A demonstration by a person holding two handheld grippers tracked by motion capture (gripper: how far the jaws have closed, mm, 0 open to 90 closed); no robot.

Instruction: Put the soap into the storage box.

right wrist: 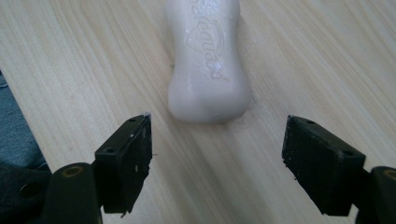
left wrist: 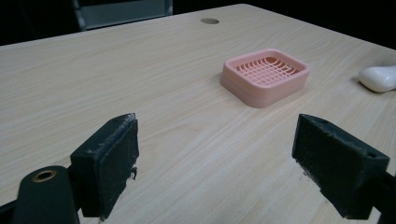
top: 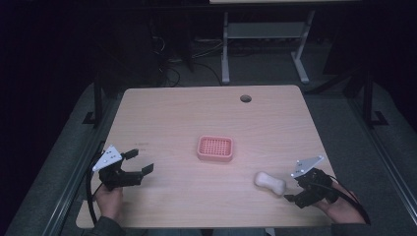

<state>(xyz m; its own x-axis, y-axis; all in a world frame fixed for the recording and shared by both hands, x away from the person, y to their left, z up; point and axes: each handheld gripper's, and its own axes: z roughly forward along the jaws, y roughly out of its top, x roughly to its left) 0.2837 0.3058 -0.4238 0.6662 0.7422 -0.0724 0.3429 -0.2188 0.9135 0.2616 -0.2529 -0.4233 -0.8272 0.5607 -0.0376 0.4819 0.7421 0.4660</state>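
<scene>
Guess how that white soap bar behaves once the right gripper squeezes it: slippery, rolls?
The soap bar looks glossy and wet, so it may slip between the pads. It lies flat with a pinched waist, so rolling seems unlikely; it would probably slide across the table. It looks solid and stiff, though pads could mark its embossed face.

The soap bar (right wrist: 205,65) runs off the right gripper view's top edge.

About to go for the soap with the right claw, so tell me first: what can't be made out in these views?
- Soap bar: its far end is cut off by the top edge of the right gripper view.
- Soap bar's near end: in the high view, it lies close to the right claw; contact can't be judged there.
- Pink soap dish: its near inner wall is hidden by its own rim.
</scene>
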